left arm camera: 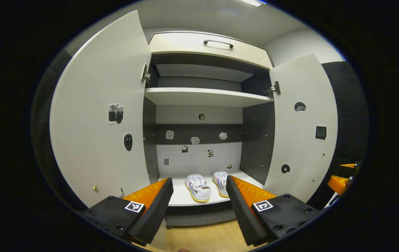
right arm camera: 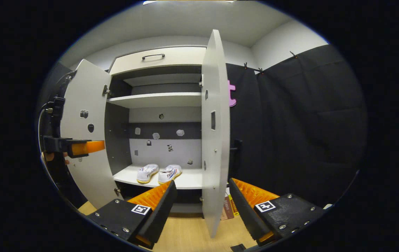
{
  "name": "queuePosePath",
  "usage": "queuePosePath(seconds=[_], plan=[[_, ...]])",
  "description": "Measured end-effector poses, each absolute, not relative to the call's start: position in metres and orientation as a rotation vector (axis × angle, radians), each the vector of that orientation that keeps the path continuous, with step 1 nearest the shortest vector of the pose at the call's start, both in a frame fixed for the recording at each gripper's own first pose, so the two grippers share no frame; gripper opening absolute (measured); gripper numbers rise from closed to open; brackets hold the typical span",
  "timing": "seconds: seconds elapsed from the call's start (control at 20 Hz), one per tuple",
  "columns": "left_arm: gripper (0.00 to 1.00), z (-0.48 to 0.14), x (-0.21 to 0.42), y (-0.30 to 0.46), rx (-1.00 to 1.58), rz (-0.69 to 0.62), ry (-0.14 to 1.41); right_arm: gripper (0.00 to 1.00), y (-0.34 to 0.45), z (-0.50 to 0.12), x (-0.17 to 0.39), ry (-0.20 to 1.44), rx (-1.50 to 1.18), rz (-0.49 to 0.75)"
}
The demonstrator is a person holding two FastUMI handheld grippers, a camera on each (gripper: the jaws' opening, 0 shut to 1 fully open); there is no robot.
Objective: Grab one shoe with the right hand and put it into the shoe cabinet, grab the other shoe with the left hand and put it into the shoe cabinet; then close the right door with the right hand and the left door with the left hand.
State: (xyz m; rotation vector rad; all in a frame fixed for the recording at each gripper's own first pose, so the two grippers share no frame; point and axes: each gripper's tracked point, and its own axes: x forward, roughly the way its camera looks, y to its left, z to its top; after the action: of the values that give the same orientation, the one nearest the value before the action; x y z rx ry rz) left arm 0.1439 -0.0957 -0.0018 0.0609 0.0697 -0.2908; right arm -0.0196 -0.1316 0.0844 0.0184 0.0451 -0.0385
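Note:
Two white shoes with yellow soles stand side by side on the cabinet's bottom shelf [left arm camera: 181,199]: the left shoe [left arm camera: 198,188] and the right shoe [left arm camera: 221,182], also in the right gripper view as shoe [right arm camera: 147,173] and shoe [right arm camera: 170,174]. Both cabinet doors stand open: left door [left arm camera: 101,115], right door [left arm camera: 302,129]. My left gripper [left arm camera: 199,206] is open and holds nothing, a short way in front of the shelf. My right gripper [right arm camera: 201,206] is open, with the right door's edge [right arm camera: 215,140] between its fingers but not touched.
Wooden floor [left arm camera: 203,239] lies below the cabinet. An upper shelf [left arm camera: 206,96] and a drawer with a dark handle [left arm camera: 218,42] sit above. Stickers dot the back panel and doors. The left gripper [right arm camera: 80,147] and a hand show by the left door. Black cloth wall [right arm camera: 297,133] hangs right.

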Motion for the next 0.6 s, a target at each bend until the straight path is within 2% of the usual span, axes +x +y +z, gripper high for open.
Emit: queuePosePath(seconds=[0.3, 0.35, 0.6], plan=[[0.97, 0.001, 0.092, -0.057, 0.041, -0.256, 0.035, 0.93, -0.198, 0.088, -0.015, 0.015, -0.035, -0.171], [0.94, 0.001, 0.086, -0.050, 0.043, -0.245, 0.033, 0.93, -0.204, 0.087, -0.009, 0.019, -0.032, -0.176], [0.97, 0.008, 0.061, -0.007, 0.032, -0.180, 0.010, 0.93, -0.215, 0.072, 0.025, 0.056, -0.021, -0.164]])
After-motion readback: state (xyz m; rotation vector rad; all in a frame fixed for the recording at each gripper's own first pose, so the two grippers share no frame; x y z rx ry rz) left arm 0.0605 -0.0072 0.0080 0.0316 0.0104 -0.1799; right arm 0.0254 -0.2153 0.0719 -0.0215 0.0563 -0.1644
